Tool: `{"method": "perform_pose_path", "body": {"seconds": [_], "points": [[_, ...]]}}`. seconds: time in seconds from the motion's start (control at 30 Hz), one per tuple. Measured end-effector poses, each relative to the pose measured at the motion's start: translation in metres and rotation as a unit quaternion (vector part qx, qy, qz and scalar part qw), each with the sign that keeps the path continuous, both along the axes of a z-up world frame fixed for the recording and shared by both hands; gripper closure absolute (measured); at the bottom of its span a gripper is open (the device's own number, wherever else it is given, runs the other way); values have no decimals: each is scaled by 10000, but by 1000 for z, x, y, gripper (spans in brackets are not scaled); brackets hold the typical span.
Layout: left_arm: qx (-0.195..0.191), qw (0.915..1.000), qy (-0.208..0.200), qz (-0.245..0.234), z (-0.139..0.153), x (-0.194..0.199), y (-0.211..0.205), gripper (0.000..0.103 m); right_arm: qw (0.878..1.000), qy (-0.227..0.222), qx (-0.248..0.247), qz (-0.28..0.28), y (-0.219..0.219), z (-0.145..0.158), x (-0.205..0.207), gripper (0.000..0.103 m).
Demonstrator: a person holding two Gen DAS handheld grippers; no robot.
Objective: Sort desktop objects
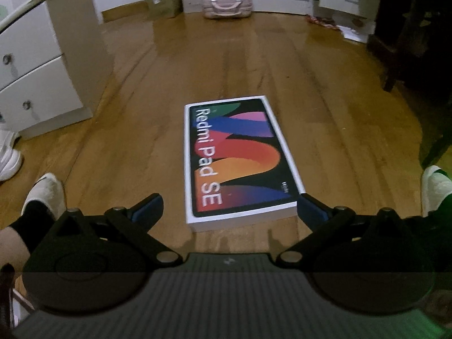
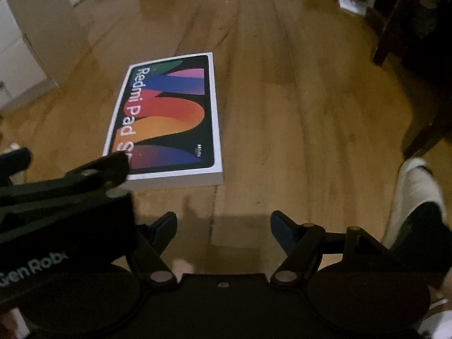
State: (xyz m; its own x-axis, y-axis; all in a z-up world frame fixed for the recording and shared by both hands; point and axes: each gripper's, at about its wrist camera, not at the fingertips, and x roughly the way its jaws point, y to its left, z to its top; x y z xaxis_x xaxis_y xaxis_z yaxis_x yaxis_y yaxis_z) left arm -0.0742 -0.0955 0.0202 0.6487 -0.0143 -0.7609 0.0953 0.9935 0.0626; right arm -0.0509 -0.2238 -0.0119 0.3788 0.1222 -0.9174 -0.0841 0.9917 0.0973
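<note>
Tablet box [image 1: 240, 161]: it lay flat on the wooden floor [image 1: 325, 99], "Redmi Pad SE" lid up — nothing touched it.
Your left gripper [image 1: 230, 204]: you held it just short of the box's near end, fingers [image 1: 149, 206] spread wide with the box's near edge showing between them.
Your right gripper [image 2: 223, 226]: you kept it to the right of the box, fingers [image 2: 282, 230] spread over bare floor, gripping nothing.
Pink case [image 1: 227, 5]: it stood well beyond the box's far end, by the white cabinets [image 1: 42, 65].
Your slippers [image 1: 46, 190]: one sat on each side of the box — both apart from it.
</note>
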Motion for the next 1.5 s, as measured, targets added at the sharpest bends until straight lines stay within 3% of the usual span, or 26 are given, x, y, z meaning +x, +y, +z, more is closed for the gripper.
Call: {"method": "perform_pose_path", "body": {"seconds": [0.37,0.6,0.93,1.1,1.5], "points": [[-435,9987,183,171,-12,7,10,0,9999,69,-36,-98,-2,-5,10,25],[-205,9996,84,199,-11,3,6,0,9999,114,16,-104,-1,-7,10,25],[-110,9982,330,495,-21,16,13,0,9995,118,113,-258,-1,-10,14,25],[-246,9973,446,533,-26,21,16,0,9998,35,116,-170,5,-8,15,25],[-12,9960,577,678,-31,27,16,0,9998,55,52,-170,8,-12,18,25]]}}
